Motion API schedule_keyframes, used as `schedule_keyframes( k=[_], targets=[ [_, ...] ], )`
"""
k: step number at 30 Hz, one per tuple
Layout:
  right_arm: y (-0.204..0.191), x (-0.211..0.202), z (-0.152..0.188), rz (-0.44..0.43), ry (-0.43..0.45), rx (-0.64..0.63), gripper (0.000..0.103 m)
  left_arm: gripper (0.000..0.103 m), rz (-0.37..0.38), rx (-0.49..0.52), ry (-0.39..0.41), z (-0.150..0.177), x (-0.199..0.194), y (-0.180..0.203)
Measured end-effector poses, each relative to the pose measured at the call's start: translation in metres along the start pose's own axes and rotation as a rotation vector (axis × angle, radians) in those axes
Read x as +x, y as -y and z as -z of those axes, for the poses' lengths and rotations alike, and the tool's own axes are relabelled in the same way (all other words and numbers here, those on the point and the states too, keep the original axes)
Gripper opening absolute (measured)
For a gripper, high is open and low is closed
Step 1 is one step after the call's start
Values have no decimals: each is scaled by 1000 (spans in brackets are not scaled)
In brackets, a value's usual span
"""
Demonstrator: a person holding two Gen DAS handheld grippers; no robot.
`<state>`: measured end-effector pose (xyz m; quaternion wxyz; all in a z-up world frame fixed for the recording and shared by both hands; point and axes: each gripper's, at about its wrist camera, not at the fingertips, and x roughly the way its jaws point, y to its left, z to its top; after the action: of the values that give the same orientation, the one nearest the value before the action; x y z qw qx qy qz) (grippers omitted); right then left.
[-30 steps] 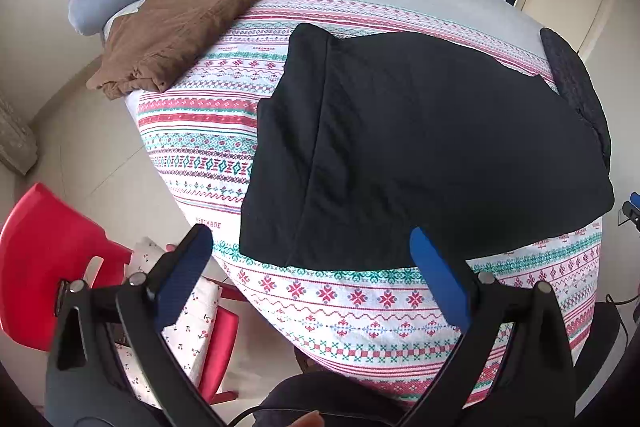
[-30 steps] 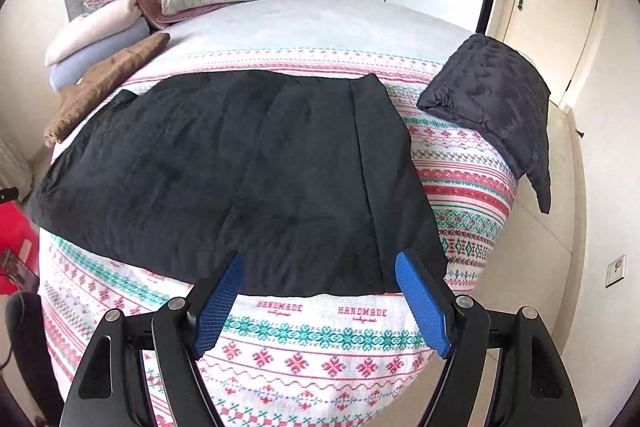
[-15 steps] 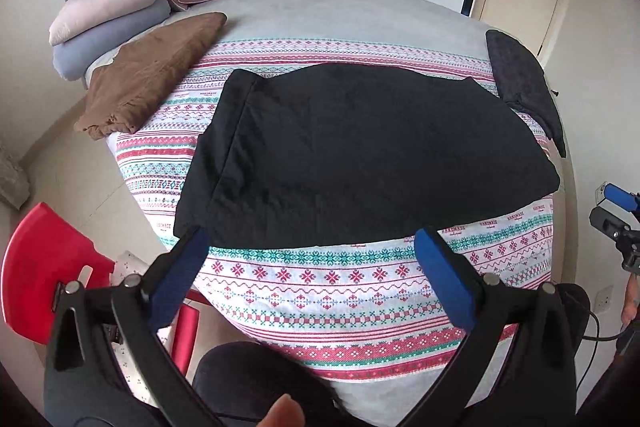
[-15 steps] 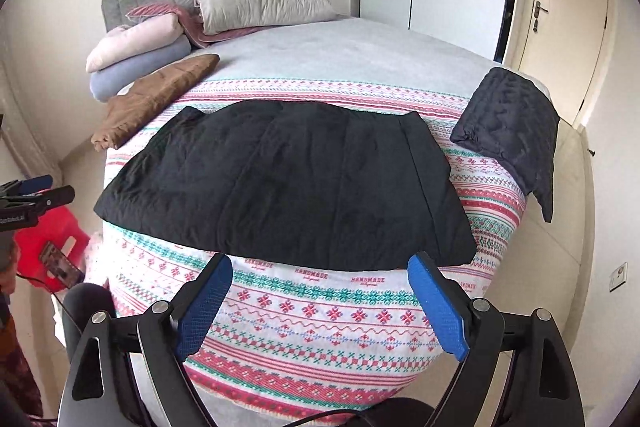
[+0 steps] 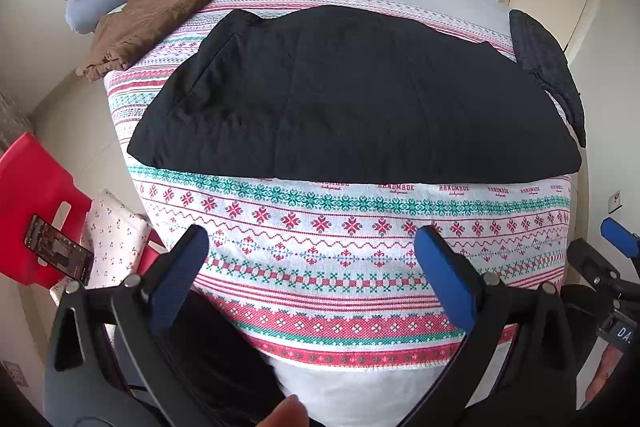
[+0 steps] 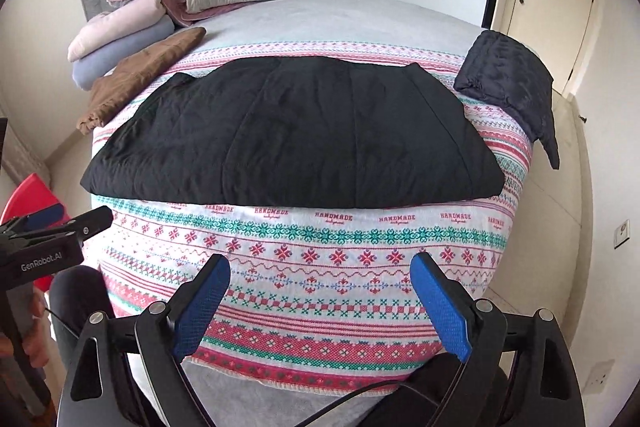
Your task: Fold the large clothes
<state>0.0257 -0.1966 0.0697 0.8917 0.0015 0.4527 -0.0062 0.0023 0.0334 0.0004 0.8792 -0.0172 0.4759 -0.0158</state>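
A large black quilted garment (image 5: 352, 99) lies folded flat across the patterned blanket (image 5: 328, 227) at the foot of the bed; it also shows in the right wrist view (image 6: 296, 135). My left gripper (image 5: 316, 267) is open and empty, held off the bed's foot edge, well short of the garment. My right gripper (image 6: 320, 291) is open and empty too, also back from the bed's edge. The left gripper's body shows at the left of the right wrist view (image 6: 44, 239), and the right gripper's fingertip shows at the right of the left wrist view (image 5: 620, 239).
A folded brown garment (image 6: 140, 75) lies at the bed's left edge. A dark quilted garment (image 6: 512, 83) hangs over the right corner. Rolled bedding and pillows (image 6: 120, 31) are stacked at the headboard. A red chair (image 5: 32, 203) with a phone (image 5: 58, 247) stands left. A door (image 6: 540, 7) is at the right.
Both grippers have pulled back and up from the garment's near edge, so the whole bed foot now shows. The garment lies still.
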Motion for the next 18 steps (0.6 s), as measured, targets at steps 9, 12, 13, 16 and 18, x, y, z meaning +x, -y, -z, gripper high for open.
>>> schedule_keyframes(
  k=[9,12,13,16,18],
  targets=[
    [7,21,7,9,-39,62,93,102,-3,16,-2,2,5,12],
    [6,27,7,11,-54,58,93,102,1,20,-11,3,8,15],
    [6,28,7,10,-58,56,93,102,1,22,-13,3,8,16],
    [4,31,7,5,-64,52,93,102,5,27,-17,3,10,19],
    [4,31,6,1,-62,50,93,102,7,33,-20,3,11,21]
  ],
)
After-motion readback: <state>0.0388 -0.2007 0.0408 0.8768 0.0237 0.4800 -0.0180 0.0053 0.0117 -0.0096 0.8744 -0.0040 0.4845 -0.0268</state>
